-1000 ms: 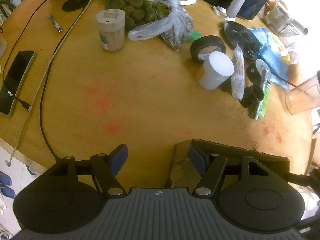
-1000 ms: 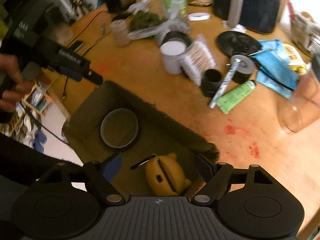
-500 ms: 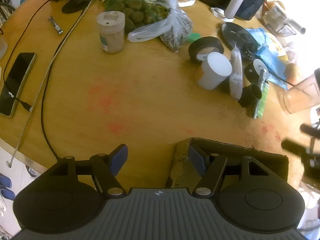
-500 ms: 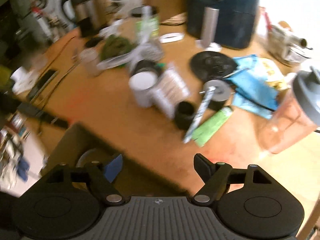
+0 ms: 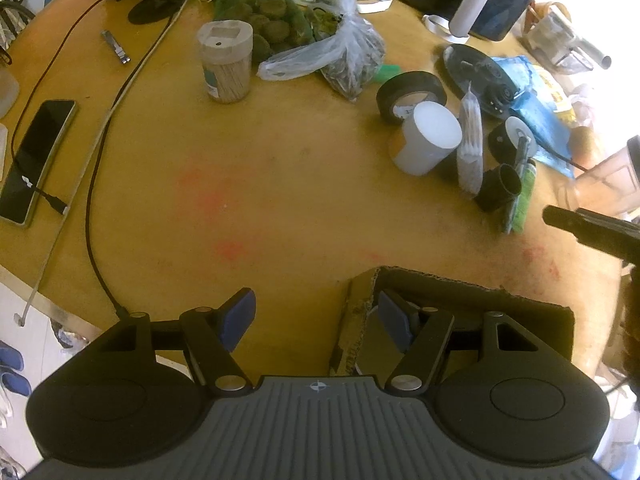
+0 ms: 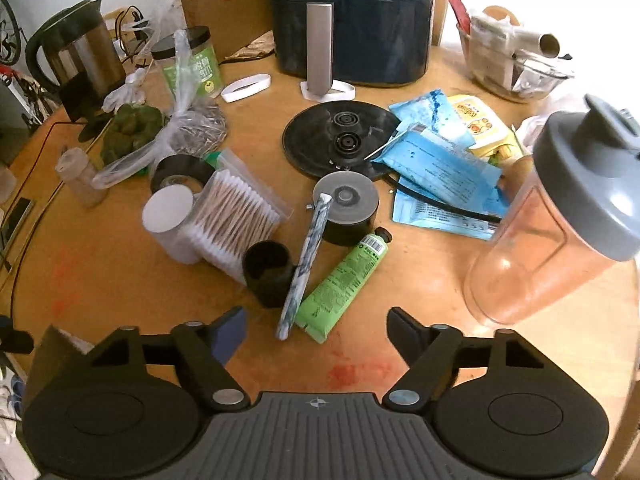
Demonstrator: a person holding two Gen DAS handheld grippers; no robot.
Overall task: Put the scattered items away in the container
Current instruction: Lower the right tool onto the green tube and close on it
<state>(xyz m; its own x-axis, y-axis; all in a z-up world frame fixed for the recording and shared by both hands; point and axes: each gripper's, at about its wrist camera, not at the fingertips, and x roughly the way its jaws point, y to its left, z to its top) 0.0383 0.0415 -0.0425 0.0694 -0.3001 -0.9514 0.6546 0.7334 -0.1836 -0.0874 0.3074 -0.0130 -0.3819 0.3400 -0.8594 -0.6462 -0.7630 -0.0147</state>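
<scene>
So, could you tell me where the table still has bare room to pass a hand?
Bare wood runs between the toothpick jar, the black cable and the cardboard box. It is crowded around the white cylinder, cotton swabs and green tube.

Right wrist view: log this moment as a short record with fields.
right gripper: jaws closing, nothing between them
nearest items: green tube, marbled pen leaning on black cup
behind them: cotton swab pack, white canister, black tape roll
container: cardboard box, left gripper straddling its corner, open
surface: round wooden table
</scene>
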